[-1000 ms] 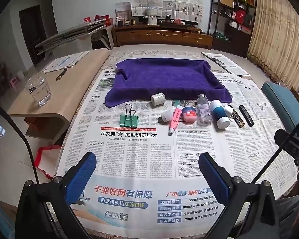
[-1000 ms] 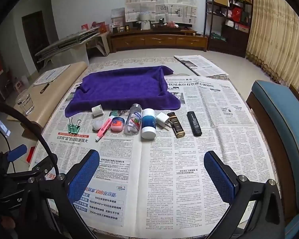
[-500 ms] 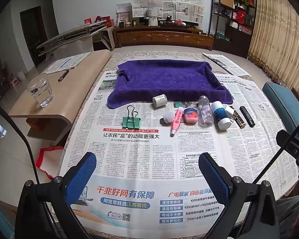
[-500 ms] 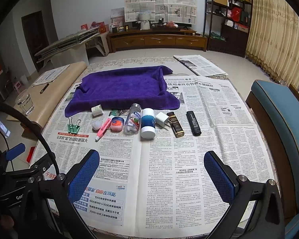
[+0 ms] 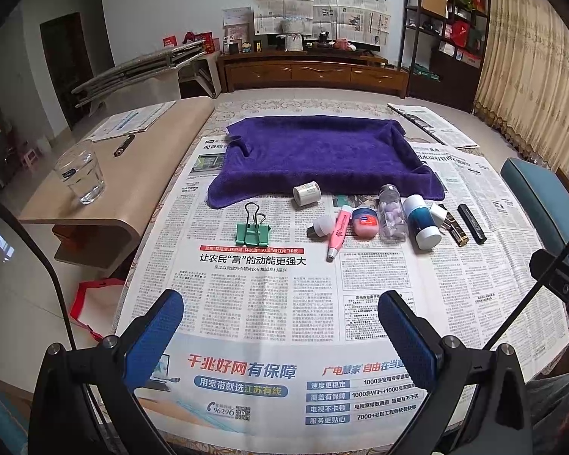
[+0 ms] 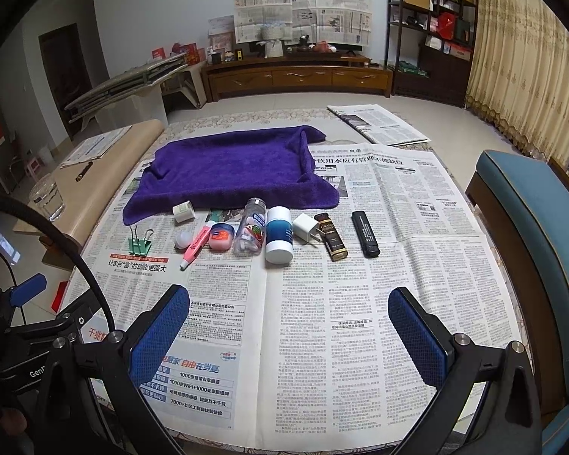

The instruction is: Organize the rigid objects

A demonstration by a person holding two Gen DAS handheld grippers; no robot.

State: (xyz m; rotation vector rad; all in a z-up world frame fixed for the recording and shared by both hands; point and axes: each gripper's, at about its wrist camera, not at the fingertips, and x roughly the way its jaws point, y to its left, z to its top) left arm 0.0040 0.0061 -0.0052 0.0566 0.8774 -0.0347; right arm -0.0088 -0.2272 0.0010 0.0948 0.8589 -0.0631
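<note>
**Both grippers wide open above the newspaper, items lined up by the towel**

Left wrist view: the left gripper (image 5: 280, 335) hangs over the newspaper (image 5: 246, 303), jaws spread wide and holding nothing. Ahead, a green clip (image 5: 252, 229), a white roll (image 5: 306, 194), a pink tube (image 5: 338, 232) and a blue bottle (image 5: 422, 221) lie near the front edge of the purple towel (image 5: 322, 155).

Right wrist view: the right gripper (image 6: 288, 337) is likewise spread and empty. A black stick (image 6: 365, 233) ends the row on the right, well ahead of the fingers.
</note>
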